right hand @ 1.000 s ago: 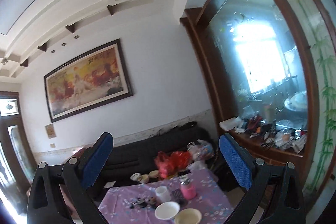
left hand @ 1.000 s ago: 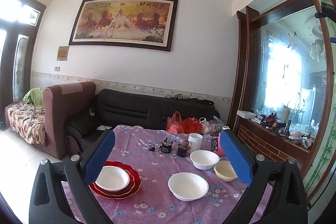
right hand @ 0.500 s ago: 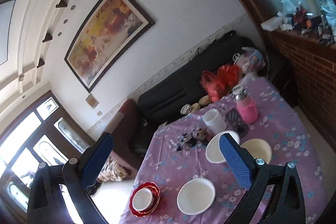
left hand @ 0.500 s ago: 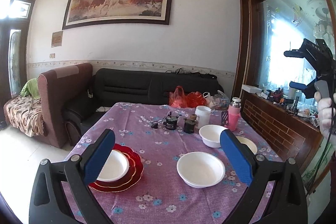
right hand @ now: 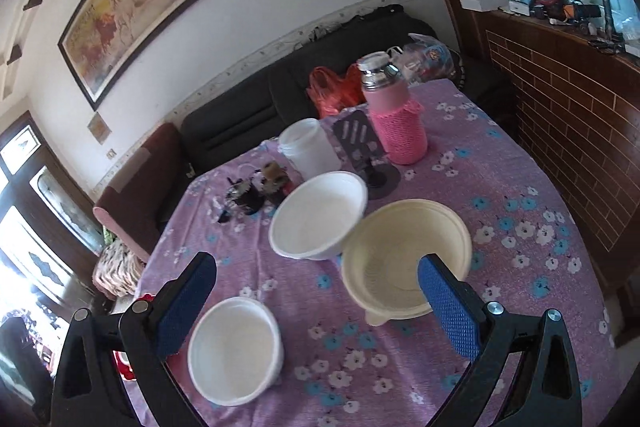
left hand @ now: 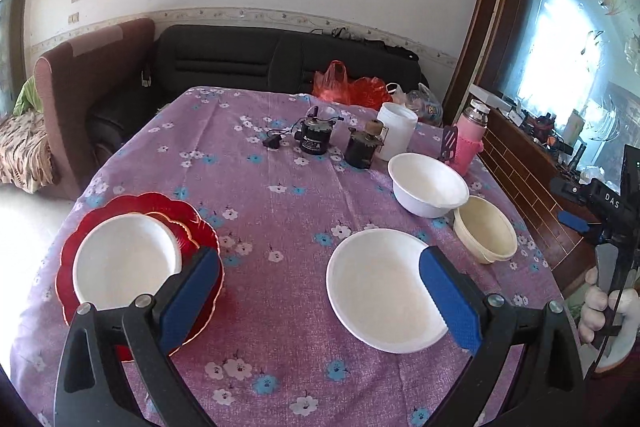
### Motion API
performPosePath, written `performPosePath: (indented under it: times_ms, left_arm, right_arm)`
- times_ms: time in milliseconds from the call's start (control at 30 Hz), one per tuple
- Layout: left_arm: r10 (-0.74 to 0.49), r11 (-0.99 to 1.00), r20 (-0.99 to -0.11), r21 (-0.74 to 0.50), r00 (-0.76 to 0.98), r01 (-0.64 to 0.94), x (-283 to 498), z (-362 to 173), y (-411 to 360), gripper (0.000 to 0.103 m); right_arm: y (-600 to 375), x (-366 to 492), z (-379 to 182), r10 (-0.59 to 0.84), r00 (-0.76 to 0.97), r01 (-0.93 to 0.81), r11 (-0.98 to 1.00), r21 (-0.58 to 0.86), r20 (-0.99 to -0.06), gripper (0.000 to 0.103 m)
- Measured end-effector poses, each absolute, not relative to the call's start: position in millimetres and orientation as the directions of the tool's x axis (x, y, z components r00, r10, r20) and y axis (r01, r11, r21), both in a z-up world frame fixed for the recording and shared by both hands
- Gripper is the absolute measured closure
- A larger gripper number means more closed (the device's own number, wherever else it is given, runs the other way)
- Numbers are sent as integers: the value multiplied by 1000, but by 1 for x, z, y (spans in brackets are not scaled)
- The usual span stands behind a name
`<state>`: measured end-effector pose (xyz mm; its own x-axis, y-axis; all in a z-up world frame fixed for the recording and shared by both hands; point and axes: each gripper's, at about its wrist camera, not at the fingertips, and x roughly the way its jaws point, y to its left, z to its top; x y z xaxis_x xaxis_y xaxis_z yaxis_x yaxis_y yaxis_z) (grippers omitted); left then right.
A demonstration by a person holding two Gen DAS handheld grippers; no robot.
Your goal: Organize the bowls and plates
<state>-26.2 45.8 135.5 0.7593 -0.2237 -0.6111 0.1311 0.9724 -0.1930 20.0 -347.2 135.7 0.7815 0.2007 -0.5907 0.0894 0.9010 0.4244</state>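
On the purple flowered tablecloth, a small white bowl (left hand: 124, 259) sits in stacked red scalloped plates (left hand: 200, 227) at the near left. A wide white bowl (left hand: 376, 287) lies near the middle, a deeper white bowl (left hand: 428, 183) farther right, and a cream bowl (left hand: 484, 227) beside it. My left gripper (left hand: 318, 259) hangs open above the table between the red plates and the wide bowl, holding nothing. My right gripper (right hand: 316, 267) is open and empty above the cream bowl (right hand: 404, 259) and the deep white bowl (right hand: 316, 215), with the wide bowl (right hand: 234, 347) near its left finger.
A pink flask (right hand: 396, 123), a white jar (right hand: 308, 147), a dark slotted stand (right hand: 356, 135) and two small dark canisters (left hand: 316, 139) crowd the table's far side. Sofas stand beyond it, with a red bag (left hand: 348, 87). A brick-faced cabinet (right hand: 568, 115) runs along the right.
Both grippers have tipped down from the wall and ceiling toward the table and come closer to the bowls. Both stay open and empty.
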Motion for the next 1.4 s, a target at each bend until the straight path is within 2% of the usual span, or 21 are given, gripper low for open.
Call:
performPosePath:
  times_ms: [100, 200, 300, 467, 667, 1033, 1067, 1133, 1167, 1233, 1267, 1300, 1367, 1400]
  left_arm:
    - [-245, 969, -615, -174, 750, 174, -17, 135, 25, 3]
    - [-258, 966, -612, -155, 748, 206, -12, 138, 7, 3]
    - [-250, 968, -620, -147, 744, 203, -3, 136, -3, 3]
    - [-207, 978, -668, -169, 715, 125, 13, 113, 10, 3]
    - [-221, 971, -741, -230, 634, 69, 27, 76, 26, 3]
    - [-221, 971, -800, -234, 558, 50, 45, 33, 18, 5]
    - [-233, 968, -800, -244, 552, 56, 46, 31, 17, 8]
    - [-244, 966, -808, -250, 536, 63, 48, 28, 14, 30]
    - [-253, 964, -813, -256, 525, 69, 50, 25, 13, 37]
    - [-270, 961, -825, -264, 497, 83, 53, 19, 10, 71]
    - [-284, 957, -832, -274, 476, 91, 54, 15, 9, 80]
    - [-298, 953, -837, -288, 459, 94, 55, 12, 8, 88]
    - [-299, 953, -839, -290, 455, 91, 53, 11, 6, 88]
    - [-293, 954, -833, -284, 469, 93, 50, 13, 6, 88]
  right_arm:
    - [-372, 30, 117, 130, 758, 180, 900, 396, -639, 7]
    - [-397, 43, 89, 132, 727, 251, 862, 440, -673, 25]
    - [-406, 47, 68, 157, 712, 280, 830, 482, -685, 30]
    - [-372, 44, 67, 294, 712, 132, 836, 533, -638, 31]
    - [-289, 47, 64, 417, 601, -61, 875, 481, -682, 31]
    - [-228, 48, 27, 440, 484, -98, 886, 453, -756, 32]
    - [-225, 48, 25, 439, 479, -97, 887, 451, -760, 33]
    - [-221, 52, 20, 444, 461, -93, 885, 456, -769, 41]
    - [-218, 53, 18, 449, 451, -90, 883, 461, -771, 43]
    - [-216, 55, 13, 464, 435, -79, 873, 481, -771, 59]
    - [-215, 55, 12, 475, 427, -77, 867, 493, -769, 69]
    - [-213, 54, 11, 479, 424, -74, 864, 498, -768, 72]
    - [-210, 51, 13, 469, 435, -73, 869, 489, -769, 79]
    - [-209, 50, 14, 464, 436, -74, 872, 484, -771, 79]
